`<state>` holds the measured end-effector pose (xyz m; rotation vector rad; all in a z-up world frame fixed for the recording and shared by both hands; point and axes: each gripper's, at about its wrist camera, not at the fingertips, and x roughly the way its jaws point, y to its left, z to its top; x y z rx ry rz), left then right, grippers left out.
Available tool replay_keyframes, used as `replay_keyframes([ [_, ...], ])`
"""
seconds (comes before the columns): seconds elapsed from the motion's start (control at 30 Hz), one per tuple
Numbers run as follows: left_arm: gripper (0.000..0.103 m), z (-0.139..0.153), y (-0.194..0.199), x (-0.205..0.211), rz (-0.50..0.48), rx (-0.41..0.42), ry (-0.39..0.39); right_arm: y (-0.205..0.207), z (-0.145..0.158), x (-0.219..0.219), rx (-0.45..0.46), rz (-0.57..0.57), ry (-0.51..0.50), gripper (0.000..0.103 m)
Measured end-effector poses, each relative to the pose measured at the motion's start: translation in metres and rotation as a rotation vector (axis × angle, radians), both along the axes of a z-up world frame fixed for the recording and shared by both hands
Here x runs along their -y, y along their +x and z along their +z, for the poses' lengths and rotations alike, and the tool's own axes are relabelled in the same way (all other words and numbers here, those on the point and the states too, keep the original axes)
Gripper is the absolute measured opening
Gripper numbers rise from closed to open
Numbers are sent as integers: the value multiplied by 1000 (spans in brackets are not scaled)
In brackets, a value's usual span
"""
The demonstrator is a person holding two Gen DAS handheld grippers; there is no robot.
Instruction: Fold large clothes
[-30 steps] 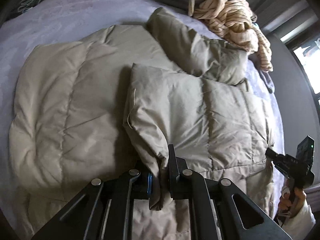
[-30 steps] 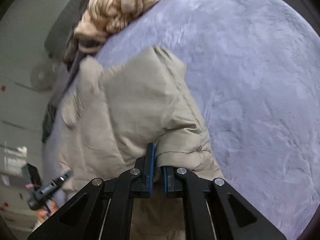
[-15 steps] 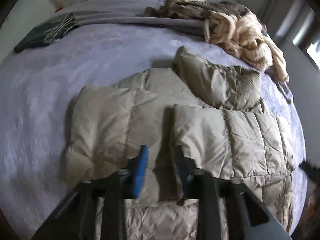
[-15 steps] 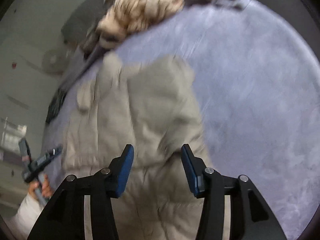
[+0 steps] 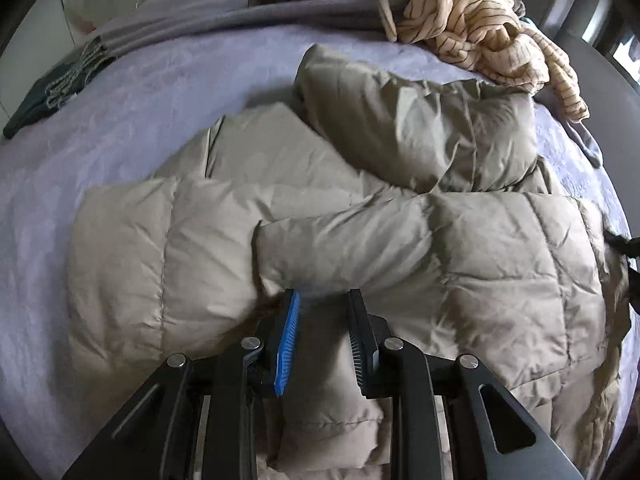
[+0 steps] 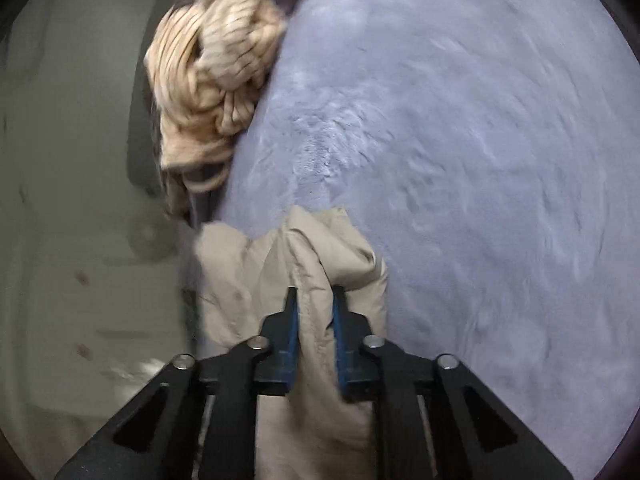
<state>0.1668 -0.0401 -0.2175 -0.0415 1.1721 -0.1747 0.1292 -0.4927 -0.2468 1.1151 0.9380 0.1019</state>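
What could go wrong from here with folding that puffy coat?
The right tool, whose jaws have just been closing, pinches only a bunched bit of the coat, so the slick fabric might slip out. The left tool stands slightly open over the coat, apparently gripping nothing, so a one-sided pull could undo the folds already made. The striped sweater lies close by on the bed and could get dragged along.

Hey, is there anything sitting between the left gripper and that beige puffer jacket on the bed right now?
No, nothing visible. The left gripper hangs directly over the beige quilted puffer jacket, its jaws apart with only jacket fabric below them. The striped cream garment lies well beyond, at the far edge of the lilac bedspread.
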Motion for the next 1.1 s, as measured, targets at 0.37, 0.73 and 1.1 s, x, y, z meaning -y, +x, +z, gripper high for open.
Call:
replay_keyframes([
  [0.37, 27, 18, -10, 0, -1, 38, 8, -19, 12, -11, -97, 36, -384, 12],
  [0.73, 27, 14, -53, -16, -7, -7, 19, -83, 49, -70, -62, 217, -611, 12],
  [1.1, 27, 4, -55, -22, 18, -11, 11, -82, 17, -83, -127, 261, -681, 8],
])
